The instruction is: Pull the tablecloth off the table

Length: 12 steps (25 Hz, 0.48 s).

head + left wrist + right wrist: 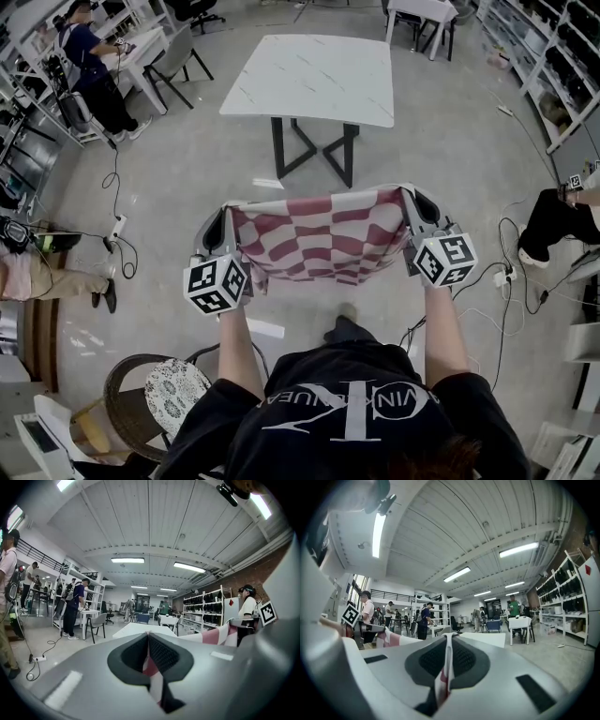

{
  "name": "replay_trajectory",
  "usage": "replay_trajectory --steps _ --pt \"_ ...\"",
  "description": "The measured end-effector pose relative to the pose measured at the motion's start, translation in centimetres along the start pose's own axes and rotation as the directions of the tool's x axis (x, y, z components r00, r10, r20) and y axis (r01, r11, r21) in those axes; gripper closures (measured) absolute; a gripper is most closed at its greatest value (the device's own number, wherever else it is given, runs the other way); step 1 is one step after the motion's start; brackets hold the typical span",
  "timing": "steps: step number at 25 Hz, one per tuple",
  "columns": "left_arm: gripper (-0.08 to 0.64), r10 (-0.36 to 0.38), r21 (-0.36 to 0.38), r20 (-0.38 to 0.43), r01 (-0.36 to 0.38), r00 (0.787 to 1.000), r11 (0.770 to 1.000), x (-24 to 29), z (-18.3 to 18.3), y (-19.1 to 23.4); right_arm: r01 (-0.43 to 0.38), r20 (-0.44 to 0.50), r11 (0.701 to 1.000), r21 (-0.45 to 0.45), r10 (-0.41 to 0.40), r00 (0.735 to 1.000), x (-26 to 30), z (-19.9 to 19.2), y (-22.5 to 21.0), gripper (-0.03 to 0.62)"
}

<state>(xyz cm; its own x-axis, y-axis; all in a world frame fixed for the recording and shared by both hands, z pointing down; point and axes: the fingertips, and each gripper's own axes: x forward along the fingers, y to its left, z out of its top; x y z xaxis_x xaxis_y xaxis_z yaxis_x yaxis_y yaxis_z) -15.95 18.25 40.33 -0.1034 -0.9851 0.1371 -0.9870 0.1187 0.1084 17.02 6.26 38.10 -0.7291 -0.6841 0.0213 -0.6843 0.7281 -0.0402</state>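
- The red-and-white checked tablecloth [319,242] hangs in the air in front of the person, stretched between the two grippers. It is well apart from the white table [319,80] beyond it, whose top is bare. To my eye the pulling-off is as good as done.
- The left gripper [228,212] is pinched tight on one upper corner of the cloth. Its own view shows a fold of checked fabric squeezed between the pads.
- The right gripper [410,195] is clamped the same way on the other corner, with a thin edge of cloth caught between its closed jaws.
- Both corners are held wide apart and roughly level, which keeps the cloth spread out. I'd guess that is so it neither bunches nor drags on the floor.
- A wicker chair [141,398] sits by the person's left side. A cable and a power strip [117,228] lie on the floor, and a seated person's legs [66,279] reach in from the left.
- Another person [94,66] stands at a desk at the far left. Nothing stands between the cloth and the table.
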Motion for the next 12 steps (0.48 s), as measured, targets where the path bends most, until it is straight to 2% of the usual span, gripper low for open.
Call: replay_trajectory --steps 12 --pt "0.545 0.007 0.01 0.008 -0.007 1.0 1.0 0.33 0.93 -0.27 -0.014 0.007 1.0 0.026 0.014 1.0 0.45 0.05 -0.5 0.581"
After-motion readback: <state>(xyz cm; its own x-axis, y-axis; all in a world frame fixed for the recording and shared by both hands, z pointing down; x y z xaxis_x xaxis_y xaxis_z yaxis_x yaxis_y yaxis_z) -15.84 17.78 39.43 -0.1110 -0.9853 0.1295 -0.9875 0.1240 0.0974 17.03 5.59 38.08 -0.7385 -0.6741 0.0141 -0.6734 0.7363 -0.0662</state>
